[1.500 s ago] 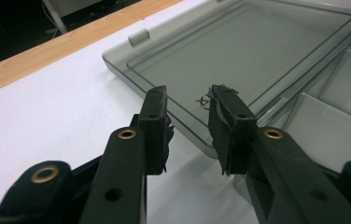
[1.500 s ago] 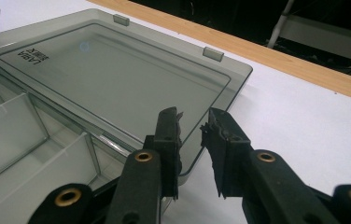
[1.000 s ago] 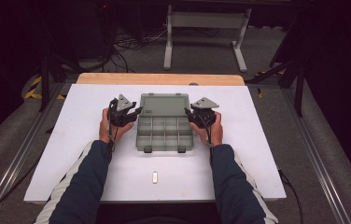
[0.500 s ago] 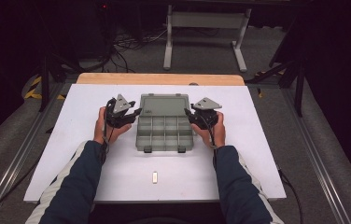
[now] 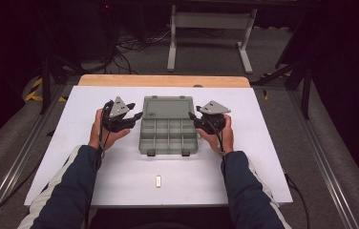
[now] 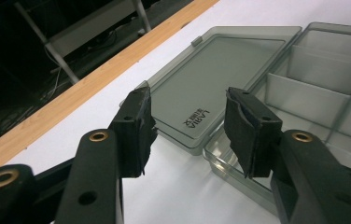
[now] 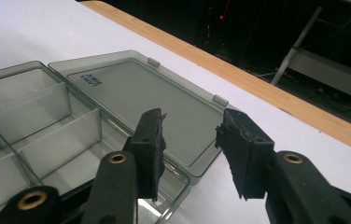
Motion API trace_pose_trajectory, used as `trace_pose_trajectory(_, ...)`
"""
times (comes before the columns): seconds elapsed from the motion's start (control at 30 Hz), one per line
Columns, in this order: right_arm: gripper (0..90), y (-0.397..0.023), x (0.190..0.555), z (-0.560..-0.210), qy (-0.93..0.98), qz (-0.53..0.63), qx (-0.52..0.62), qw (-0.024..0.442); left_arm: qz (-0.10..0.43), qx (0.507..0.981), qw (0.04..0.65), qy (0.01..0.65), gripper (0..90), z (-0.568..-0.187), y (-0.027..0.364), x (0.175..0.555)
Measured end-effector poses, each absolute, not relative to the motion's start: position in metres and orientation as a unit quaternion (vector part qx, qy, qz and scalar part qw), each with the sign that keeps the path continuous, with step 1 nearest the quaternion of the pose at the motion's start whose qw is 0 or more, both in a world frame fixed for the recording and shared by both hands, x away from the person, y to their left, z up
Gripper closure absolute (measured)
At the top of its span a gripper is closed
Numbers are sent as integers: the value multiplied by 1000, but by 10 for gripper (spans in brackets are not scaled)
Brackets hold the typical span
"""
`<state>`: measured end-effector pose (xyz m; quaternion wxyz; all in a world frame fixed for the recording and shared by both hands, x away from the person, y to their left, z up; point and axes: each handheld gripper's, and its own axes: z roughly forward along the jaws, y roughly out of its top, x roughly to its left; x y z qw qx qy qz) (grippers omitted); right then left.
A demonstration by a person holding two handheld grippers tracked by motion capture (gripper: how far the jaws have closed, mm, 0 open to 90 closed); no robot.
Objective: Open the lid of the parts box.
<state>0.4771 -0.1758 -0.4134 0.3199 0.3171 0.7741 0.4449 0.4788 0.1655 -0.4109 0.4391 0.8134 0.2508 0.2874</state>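
A clear grey compartment box (image 5: 168, 137) lies open in the middle of the white table, its lid (image 5: 168, 108) folded flat on the far side. My left gripper (image 5: 137, 115) hovers at the box's left edge near the hinge corner. Its jaws have just been opening and nothing is between them; in the left gripper view (image 6: 187, 133) the lid (image 6: 215, 74) shows beyond them. My right gripper (image 5: 193, 117) hangs at the box's right edge. Its jaws have also just been opening and hold nothing; in the right gripper view (image 7: 190, 144) they stand above the lid's corner (image 7: 136, 98).
A small white piece (image 5: 158, 181) lies on the table (image 5: 263, 157) nearer the front edge. A wooden strip (image 5: 163, 80) runs along the far edge. Beyond it stand a metal stand and cables on the dark floor.
Both hands have lifted a little beside the box, and the jaws of each gripper stand wider apart than before. The box and the white piece have not moved.
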Motion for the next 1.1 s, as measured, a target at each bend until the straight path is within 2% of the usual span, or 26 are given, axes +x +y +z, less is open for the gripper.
trace_pose_trajectory(0.77,395,-181,437,-400,785,474,259,303,284,832,434,198,379,-403,178,435)
trace_pose_trajectory(1.1,342,-178,417,-397,789,481,232,304,273,823,459,192,309,-414,183,410)
